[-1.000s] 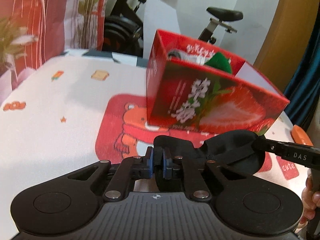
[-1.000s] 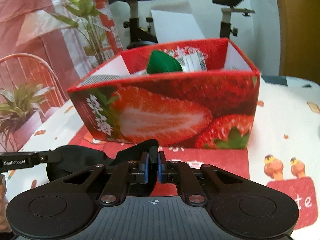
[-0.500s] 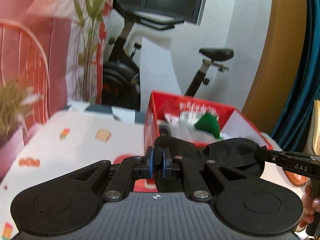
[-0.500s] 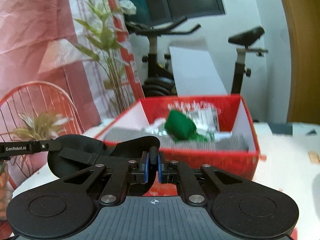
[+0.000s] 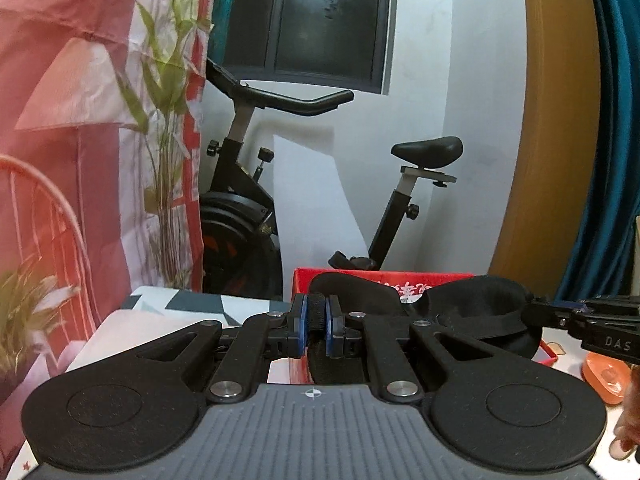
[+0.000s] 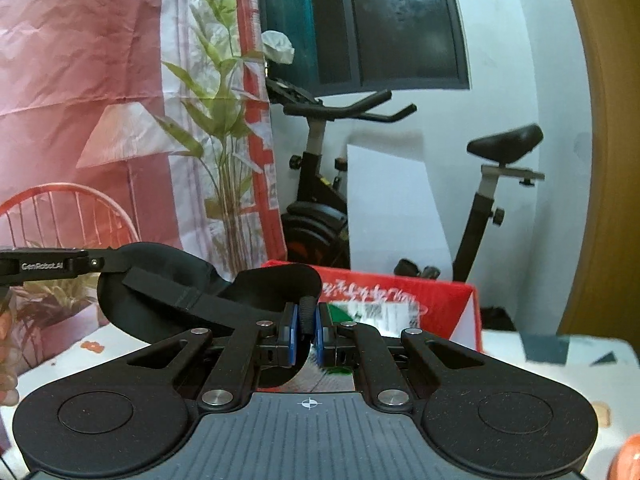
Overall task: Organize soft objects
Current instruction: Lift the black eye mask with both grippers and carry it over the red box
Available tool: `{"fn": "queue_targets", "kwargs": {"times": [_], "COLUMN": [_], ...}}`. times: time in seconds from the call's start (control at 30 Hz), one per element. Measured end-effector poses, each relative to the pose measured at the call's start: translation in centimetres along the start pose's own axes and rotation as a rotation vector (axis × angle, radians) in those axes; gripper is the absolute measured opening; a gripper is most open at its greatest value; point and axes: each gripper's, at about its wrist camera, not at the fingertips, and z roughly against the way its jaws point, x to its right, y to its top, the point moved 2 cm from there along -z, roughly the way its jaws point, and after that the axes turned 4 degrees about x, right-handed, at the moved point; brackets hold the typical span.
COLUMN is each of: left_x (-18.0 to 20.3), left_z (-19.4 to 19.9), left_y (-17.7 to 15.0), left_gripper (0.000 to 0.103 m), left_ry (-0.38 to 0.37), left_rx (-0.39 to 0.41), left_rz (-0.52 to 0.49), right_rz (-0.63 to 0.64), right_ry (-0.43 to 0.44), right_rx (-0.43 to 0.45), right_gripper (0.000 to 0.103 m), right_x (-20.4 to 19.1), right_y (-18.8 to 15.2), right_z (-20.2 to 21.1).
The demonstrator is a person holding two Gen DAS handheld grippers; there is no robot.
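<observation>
White patterned table cover (image 6: 560, 364), small printed motifs scattered on it, a grey-and-white geometric patch at its far edge (image 5: 192, 304). Red strawberry-print box (image 6: 448, 304) stood on it, open-topped. An orange object (image 5: 604, 376) lay on the cover just beside the box; identity unclear.

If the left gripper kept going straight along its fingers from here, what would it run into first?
Probably the red box, whose far rim shows just past the left gripper, shut on one end of the black eye mask. Depth is unclear; it might instead clear the rim and head for the exercise bike behind.
</observation>
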Motion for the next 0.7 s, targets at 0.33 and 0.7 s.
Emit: {"fn": "queue_targets", "kwargs": {"times": [0.33,0.7], "left_x": [2.8,4.2], "left_z": [-5.5,-12.0], "left_y": [-0.2,-3.3], "left_gripper": [0.010,0.010], "left_ry": [-0.039,-0.075], "left_rx": [-0.087,-0.343], "left_rz": [-0.080,-0.147], "right_rz": [-0.001,-0.045], "right_ry": [-0.087,-0.134], "right_rx": [-0.054,-0.236], "right_gripper": [0.008,0.009], "right_x": [3.6,5.8], "right_y": [-0.3,-3.7], "right_z": [-2.5,-6.7]}}
